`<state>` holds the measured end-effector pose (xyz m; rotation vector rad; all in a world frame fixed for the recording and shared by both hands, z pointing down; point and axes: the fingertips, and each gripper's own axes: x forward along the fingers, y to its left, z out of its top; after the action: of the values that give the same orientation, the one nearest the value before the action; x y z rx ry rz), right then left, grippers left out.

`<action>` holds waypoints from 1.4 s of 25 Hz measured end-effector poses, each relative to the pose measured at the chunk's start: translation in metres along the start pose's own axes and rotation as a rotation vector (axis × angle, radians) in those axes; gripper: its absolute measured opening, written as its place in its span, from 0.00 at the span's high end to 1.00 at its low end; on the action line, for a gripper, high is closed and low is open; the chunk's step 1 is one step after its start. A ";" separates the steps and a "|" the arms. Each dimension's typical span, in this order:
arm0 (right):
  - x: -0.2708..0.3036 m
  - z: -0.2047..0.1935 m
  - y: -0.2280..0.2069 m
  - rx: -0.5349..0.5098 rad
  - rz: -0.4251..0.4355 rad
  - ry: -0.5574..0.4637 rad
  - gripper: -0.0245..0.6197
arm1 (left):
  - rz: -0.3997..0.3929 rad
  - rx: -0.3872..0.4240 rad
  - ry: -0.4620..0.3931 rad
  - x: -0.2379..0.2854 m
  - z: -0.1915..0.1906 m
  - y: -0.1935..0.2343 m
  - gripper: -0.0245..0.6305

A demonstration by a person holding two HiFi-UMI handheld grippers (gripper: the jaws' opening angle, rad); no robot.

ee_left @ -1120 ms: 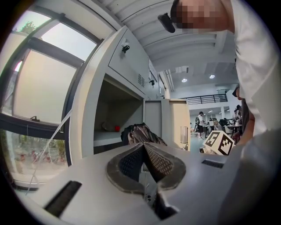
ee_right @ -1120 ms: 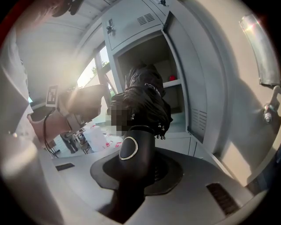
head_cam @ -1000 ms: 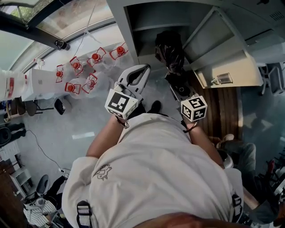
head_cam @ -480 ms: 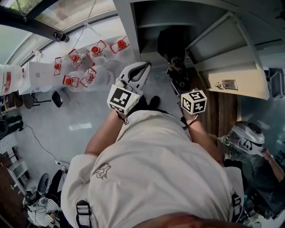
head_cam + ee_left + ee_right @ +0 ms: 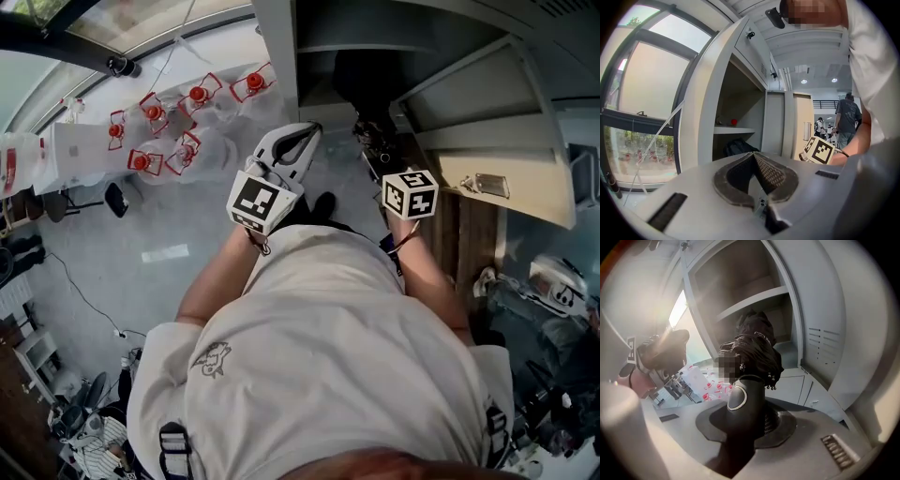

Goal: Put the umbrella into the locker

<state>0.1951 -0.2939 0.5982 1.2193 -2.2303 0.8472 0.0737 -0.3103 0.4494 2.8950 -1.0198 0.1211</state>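
At the locker (image 5: 740, 277) mouth, frame centre, the right gripper (image 5: 746, 416), jaws just eased slightly wider, pinches the umbrella (image 5: 754, 352), not yet stowed; the left gripper (image 5: 754, 157) has jaws pressed together, empty.

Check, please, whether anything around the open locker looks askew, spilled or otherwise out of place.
Nothing looks spilled or damaged. The one untidy thing is the black umbrella, in front of the open locker: its canopy is loosely bunched rather than wrapped tight, and a few rib tips hang free at its side.
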 end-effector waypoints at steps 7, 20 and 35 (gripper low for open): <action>0.019 0.023 -0.012 0.004 -0.017 -0.005 0.76 | -0.004 -0.011 0.016 0.005 -0.010 0.008 0.94; 0.051 0.063 -0.021 0.008 -0.007 -0.019 0.75 | -0.002 -0.032 0.040 0.006 -0.022 0.023 0.94; 0.091 0.110 -0.031 -0.007 -0.041 -0.006 0.74 | 0.010 -0.028 0.059 -0.009 -0.025 0.046 0.94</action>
<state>0.1654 -0.4369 0.5885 1.2607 -2.2034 0.8200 0.0363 -0.3379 0.4754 2.8432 -1.0174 0.1899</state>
